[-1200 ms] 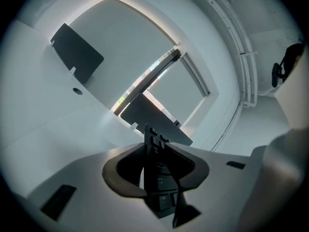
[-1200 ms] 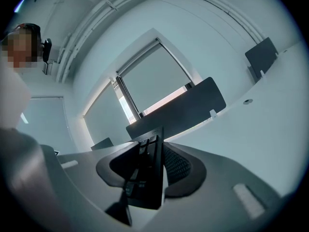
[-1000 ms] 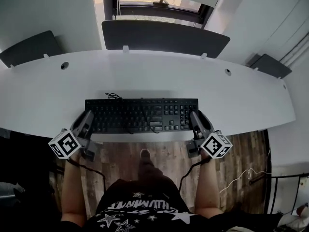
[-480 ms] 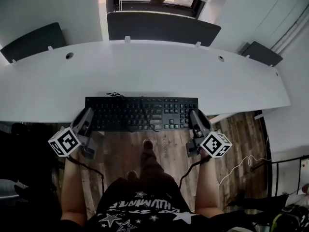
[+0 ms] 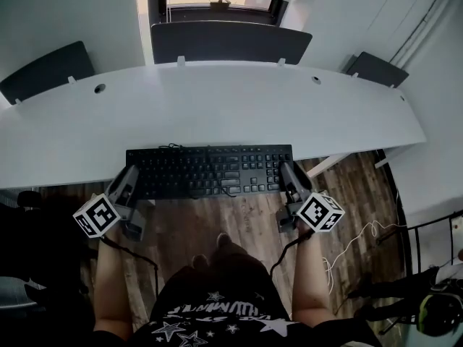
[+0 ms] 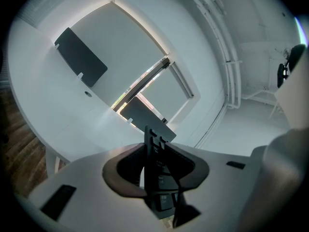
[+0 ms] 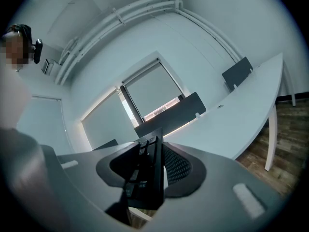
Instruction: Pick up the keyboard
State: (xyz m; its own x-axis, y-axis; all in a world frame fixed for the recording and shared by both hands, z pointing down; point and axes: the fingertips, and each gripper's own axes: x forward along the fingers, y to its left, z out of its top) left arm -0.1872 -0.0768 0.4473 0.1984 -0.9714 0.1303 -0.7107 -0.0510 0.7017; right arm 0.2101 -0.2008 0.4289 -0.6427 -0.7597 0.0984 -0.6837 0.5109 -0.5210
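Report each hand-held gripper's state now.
Left hand-held gripper: closed on the flat black plastic keyboard, left end.
Right hand-held gripper: closed on its right end.

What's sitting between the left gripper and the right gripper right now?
The black keyboard spans that stretch, one end in the left gripper, the other in the right gripper. The head view shows it whole.

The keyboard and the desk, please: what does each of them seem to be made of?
The keyboard looks like matte black plastic: separate moulded keys, no shine. The desk has a smooth white top with a faint sheen, probably laminate or painted board; its core is not visible.
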